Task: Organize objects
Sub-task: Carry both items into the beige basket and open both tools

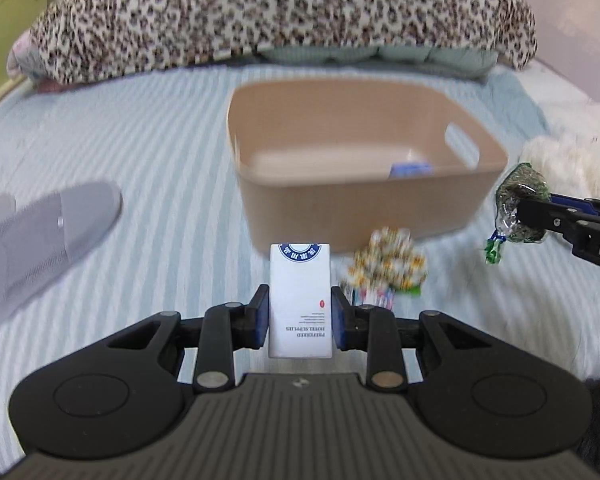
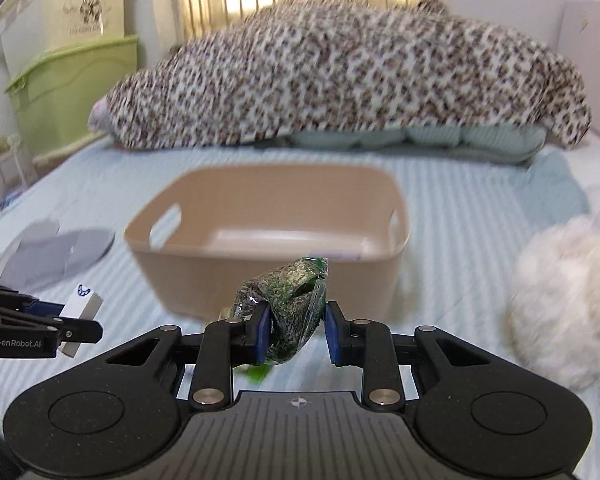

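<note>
White box, small and upright with blue emblem on top and inverted print, pinched at its sides between blue pads of left gripper, lifted above striped bedsheet. Same box visible from right wrist view at far left, clamped in that gripper. Beyond it, tan plastic bin with handle cutouts, sitting on sheet, something blue low inside. Just right of box, near bin's front wall, blurred yellow-and-white patterned packet on sheet.

Green crinkly snack packet gripped by right gripper, left pad pressed into it, right pad close against its edge; held in front of bin's near wall. Same packet seen from left wrist view, off bin's right corner, caught in black fingers of right gripper.

Grey slipper lying on sheet well left of bin. White fluffy object at right on bed. Leopard-print blanket heaped across far end, over pale green bedding. Green and cream storage tubs stacked at left by wall.
</note>
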The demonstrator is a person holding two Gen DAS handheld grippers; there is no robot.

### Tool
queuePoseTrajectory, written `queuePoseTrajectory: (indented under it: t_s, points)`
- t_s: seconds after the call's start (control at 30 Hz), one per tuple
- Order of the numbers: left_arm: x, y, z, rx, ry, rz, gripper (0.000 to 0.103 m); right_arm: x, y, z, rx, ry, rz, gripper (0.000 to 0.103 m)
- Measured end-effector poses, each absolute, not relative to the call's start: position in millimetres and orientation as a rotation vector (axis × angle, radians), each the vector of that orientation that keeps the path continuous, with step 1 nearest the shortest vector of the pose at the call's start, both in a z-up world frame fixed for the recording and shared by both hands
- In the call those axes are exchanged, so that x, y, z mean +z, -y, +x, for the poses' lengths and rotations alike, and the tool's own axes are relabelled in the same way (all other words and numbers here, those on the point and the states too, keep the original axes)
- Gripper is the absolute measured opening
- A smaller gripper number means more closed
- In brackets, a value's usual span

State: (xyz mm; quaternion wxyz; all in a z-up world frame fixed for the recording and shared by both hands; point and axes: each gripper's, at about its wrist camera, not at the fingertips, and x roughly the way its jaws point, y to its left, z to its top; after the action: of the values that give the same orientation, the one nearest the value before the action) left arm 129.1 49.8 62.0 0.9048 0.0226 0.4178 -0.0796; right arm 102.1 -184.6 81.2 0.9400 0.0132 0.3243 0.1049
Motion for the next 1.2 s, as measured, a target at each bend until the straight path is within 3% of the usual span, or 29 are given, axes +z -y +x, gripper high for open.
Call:
queuePoseTrajectory:
  t_s: [0.27,0.5,1.03,1.07,1.1,1.17,1.2]
  points:
    - [93.8,-32.4,174.9,-0.145,-0.773,0.039,0.032,111.7,192.1,143.3,0.151,-0.583,0.026,0.026]
    - [87.0,-13.9,227.2,-0.107,-0.748,0.057,0.032,115.0,181.2,188.0,0.125,-0.566,-0.023,0.026]
    - [15.3,4.5,276.1,-0.086,-0.859,0.145,0.033,42.8,154.3,252.5,0.077,-0.762,-0.156,0.027]
    - [17.0,3.5,274.5,-0.087,-0.853,0.144,0.034,41.6,153.5,251.8,0.074,-0.764,-0.164,0.032]
    - [19.1,2.6,272.7,-0.087,-0.851,0.143,0.037,41.8,153.0,250.5,0.068,-0.761,-0.170,0.039]
    - [25.9,0.6,268.9,-0.076,-0.852,0.137,0.061,45.7,152.6,244.1,0.071,-0.746,-0.168,0.048]
    - [30.6,-0.9,265.1,-0.065,-0.840,0.130,0.077,49.3,152.9,239.9,0.070,-0.736,-0.168,0.058]
